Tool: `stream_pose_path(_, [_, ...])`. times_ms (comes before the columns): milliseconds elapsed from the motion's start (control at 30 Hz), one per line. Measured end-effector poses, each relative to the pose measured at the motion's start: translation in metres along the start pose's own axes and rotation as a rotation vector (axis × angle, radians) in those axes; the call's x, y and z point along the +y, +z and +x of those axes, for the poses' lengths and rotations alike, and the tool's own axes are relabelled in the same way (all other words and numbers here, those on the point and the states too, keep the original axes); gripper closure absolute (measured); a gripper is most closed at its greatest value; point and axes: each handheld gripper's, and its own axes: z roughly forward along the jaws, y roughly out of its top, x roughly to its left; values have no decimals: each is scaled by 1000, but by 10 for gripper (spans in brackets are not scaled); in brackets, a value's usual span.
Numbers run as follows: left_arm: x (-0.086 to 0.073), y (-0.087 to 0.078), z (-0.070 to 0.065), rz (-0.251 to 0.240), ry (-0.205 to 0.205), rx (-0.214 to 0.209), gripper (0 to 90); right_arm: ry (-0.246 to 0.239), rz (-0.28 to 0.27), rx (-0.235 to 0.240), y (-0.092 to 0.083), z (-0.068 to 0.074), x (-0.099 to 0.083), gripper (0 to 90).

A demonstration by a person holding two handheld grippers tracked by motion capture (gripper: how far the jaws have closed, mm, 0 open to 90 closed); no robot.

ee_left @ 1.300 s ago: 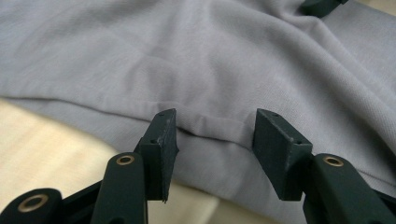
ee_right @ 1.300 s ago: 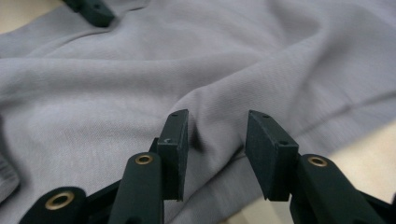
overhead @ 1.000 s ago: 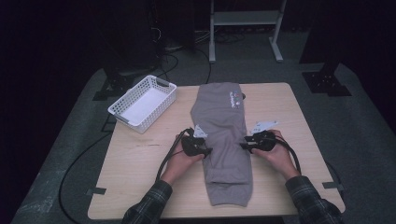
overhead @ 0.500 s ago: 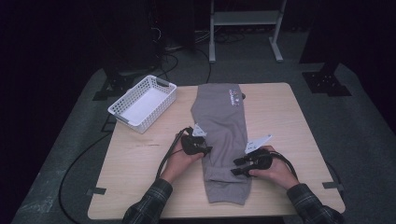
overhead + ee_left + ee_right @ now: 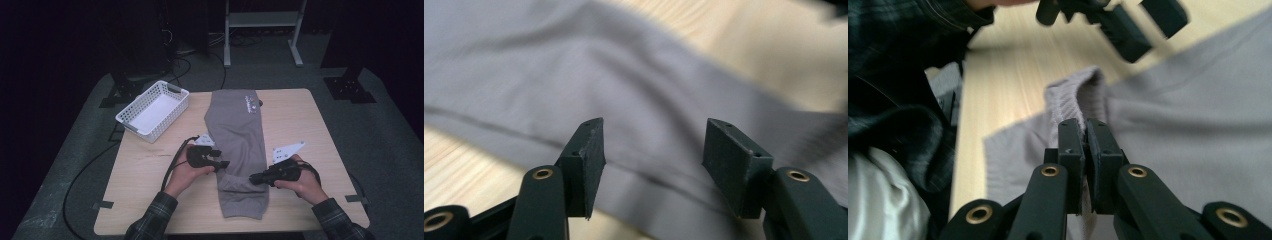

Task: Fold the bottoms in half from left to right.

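The grey garment (image 5: 240,145) lies folded lengthwise down the middle of the table (image 5: 150,200), running from the far edge towards the near edge. The right gripper (image 5: 255,177) has just been closing and now pinches the ribbed cuff (image 5: 1078,97) tight. At the garment's left edge, the left gripper (image 5: 224,164) has just been opening, jaws apart over cloth, gripping nothing. A white basket (image 5: 152,110) sits at the far left corner.
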Motion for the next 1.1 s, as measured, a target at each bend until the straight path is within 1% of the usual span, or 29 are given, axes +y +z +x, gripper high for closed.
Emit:
stream_pose_path(67, [2,-12,-8,-30,6,-75,373,-7,-25,18,-6,5,2,852])
stream_pose_path(100, [1,-16,-12,-39,13,-106,364,-13,-32,26,-8,8,3,852])
stream_pose_path(133, [-1,-18,-16,-37,25,-126,355,-24,-36,29,-10,10,4,852])
stream_pose_path(200, [-6,-17,-21,-12,53,-151,328,-31,-37,39,-12,15,5,853])
stream_pose_path(300, [-14,-13,-24,9,69,-181,316,-45,-35,48,-14,19,5,853])
stream_pose_path(367, [-15,-10,-26,25,82,-202,319,-47,-36,62,-16,23,5,853])
stream_pose_path(433, [-14,-5,-29,34,105,-222,319,-61,-40,75,-17,26,6,853])
stream_pose_path(467, [-13,-3,-31,37,118,-232,323,-65,-40,81,-17,28,6,853])
stream_pose_path(500, [-12,-2,-33,46,127,-248,375,-69,-38,85,-18,29,7,854])
stream_pose_path(533, [-12,-1,-34,62,146,-256,529,-69,-35,86,-18,30,7,853])
stream_pose_path(567, [-13,-1,-36,79,168,-248,630,-71,-32,86,-18,31,6,853])
stream_pose_path(600, [-13,-2,-38,94,175,-248,705,-74,-26,83,-19,31,6,853])
stream_pose_path(633, [-14,-5,-39,105,183,-250,746,-76,-17,78,-20,32,5,853])
stream_pose_path(667, [-14,-8,-41,114,196,-255,765,-78,-11,79,-21,33,4,854])
stream_pose_path(733, [-15,-14,-48,129,209,-271,786,-81,6,79,-23,36,0,853])
stream_pose_path(767, [-16,-15,-52,144,224,-273,793,-83,17,83,-23,37,-1,853])
stream_pose_path(833, [-20,-16,-60,177,236,-286,814,-90,30,96,-23,41,-5,853])
stream_pose_path(867, [-23,-15,-64,195,245,-283,814,-94,44,103,-22,43,-6,853])
stream_pose_path(933, [-29,-11,-69,229,256,-271,808,-106,88,97,-18,48,-9,853])
stream_pose_path(967, [-32,-8,-70,244,254,-267,795,-111,113,90,-16,49,-11,853])
stream_pose_path(1000, [-35,-4,-71,262,257,-264,786,-119,137,83,-12,50,-13,853])
stream_pose_path(1100, [-42,5,-74,313,271,-257,754,-119,202,73,-4,49,-21,852])
